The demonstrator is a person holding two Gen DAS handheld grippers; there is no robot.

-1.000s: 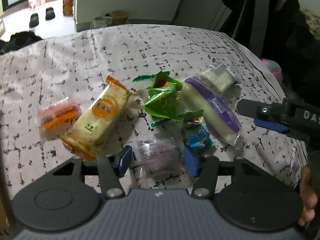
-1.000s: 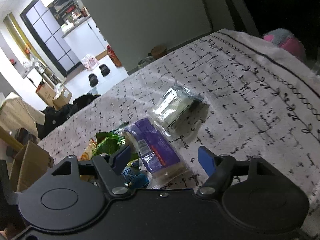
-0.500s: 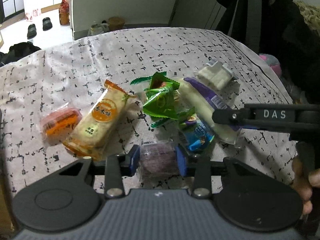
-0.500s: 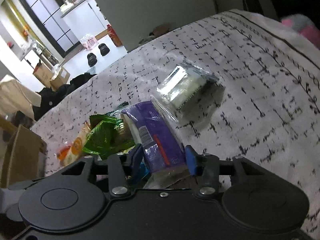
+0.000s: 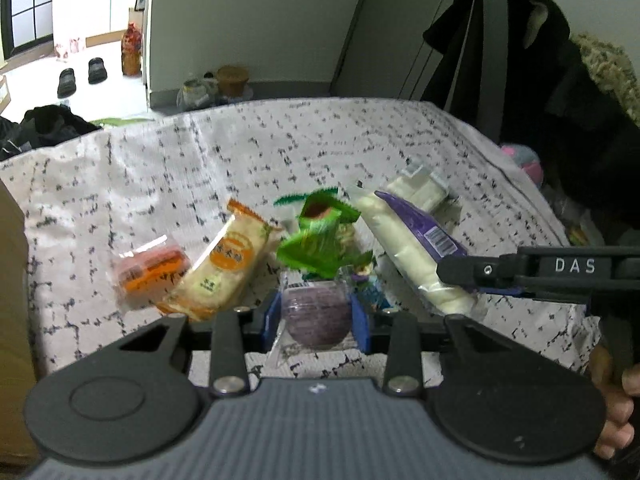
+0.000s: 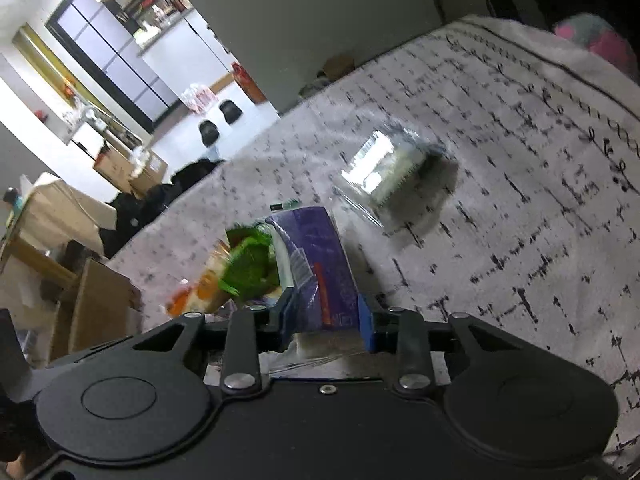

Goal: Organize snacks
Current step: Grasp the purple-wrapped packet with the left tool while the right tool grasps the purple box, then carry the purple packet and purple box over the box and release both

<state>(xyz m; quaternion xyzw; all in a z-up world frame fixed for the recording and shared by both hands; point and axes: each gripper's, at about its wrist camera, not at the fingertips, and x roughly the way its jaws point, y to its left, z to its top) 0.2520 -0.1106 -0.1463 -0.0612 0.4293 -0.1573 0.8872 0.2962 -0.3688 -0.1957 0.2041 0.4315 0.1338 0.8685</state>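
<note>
Snacks lie on a patterned cloth (image 5: 192, 168). My left gripper (image 5: 316, 314) is shut on a clear pack with a round purple cake (image 5: 314, 312). My right gripper (image 6: 326, 324) is shut on the near end of a long purple-and-white packet (image 6: 320, 264), also seen in the left wrist view (image 5: 412, 248). Beside them lie green wrappers (image 5: 320, 248), an orange-labelled cracker pack (image 5: 224, 268), a pink-orange pack (image 5: 148, 268), a blue wrapper (image 5: 376, 296) and a clear pack of white pieces (image 5: 420, 188), also in the right wrist view (image 6: 392, 172).
A cardboard box (image 6: 96, 312) stands at the bed's left side. Dark coats (image 5: 540, 72) hang at the back right. A pink soft toy (image 5: 524, 160) sits off the right edge. Bare cloth spreads beyond the snacks.
Both grippers closed from open: the left on the purple cake pack, the right on the purple-and-white packet. Both cameras have risen and tilted up, and the held packs look lifted.
</note>
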